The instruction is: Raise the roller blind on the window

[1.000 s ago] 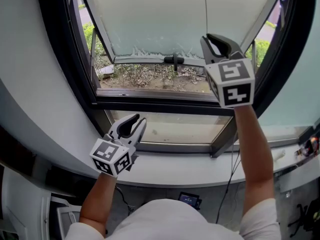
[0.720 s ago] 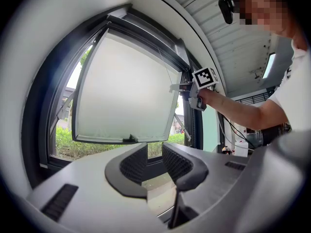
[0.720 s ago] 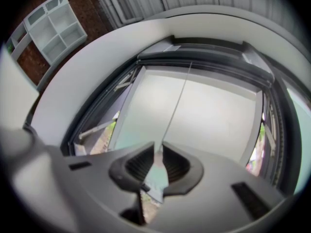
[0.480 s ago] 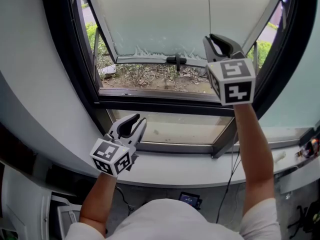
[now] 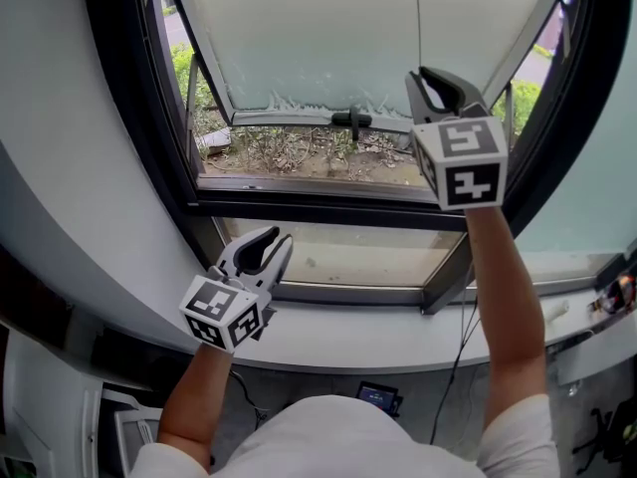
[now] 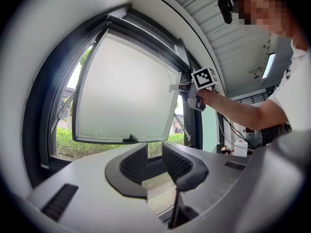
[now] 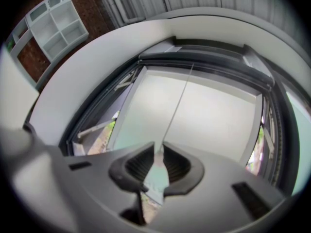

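The right gripper [image 7: 158, 150] has its jaws pinched on a thin cord [image 7: 176, 106]. The cord runs straight up from them, in front of the pale, tilted-out window sash [image 7: 214, 115], toward the top of the dark frame. In the head view this gripper is raised at the right side of the window opening. The left gripper [image 6: 153, 154] has its jaws spread with nothing between them, and it hovers low, near the white sill [image 5: 398, 339].

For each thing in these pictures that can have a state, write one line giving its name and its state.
window sash, open, its bottom edge swung outward
right gripper, shut on the cord
cord, running straight up from the right gripper's jaws
left gripper, open, nothing between its jaws
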The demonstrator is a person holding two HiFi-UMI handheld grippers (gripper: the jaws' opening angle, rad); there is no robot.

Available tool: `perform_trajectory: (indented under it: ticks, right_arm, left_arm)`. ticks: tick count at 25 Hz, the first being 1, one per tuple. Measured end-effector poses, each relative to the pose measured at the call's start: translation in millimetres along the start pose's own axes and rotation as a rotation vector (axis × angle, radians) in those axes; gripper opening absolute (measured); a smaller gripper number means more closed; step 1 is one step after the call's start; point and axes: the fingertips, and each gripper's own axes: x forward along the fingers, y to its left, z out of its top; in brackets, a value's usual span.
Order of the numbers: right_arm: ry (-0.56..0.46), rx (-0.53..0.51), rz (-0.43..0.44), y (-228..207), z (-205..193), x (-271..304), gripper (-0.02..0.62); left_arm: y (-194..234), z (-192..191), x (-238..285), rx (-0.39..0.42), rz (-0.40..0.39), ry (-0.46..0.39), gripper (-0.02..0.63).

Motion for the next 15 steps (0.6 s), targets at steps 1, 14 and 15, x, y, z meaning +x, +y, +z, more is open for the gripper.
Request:
perform_trajectory:
  ticks: [1,14,15]
  right_arm:
    - [-0.001,-0.001,-0.003,0,0,0,0.052]
    - [-0.015,-0.039,-0.016,-3,3,-9,0.052]
    - [-0.018,-0.041,-0.018,-3,3,-11,0.052]
  left_arm:
    - [0,0,0,0.000,0.000,0.000,0.106]
    - [1,2,-5,-0.004,-0.002,-0.004,0.106]
    - [2,2,-5,-0.004,-0.002,-0.004,0.106]
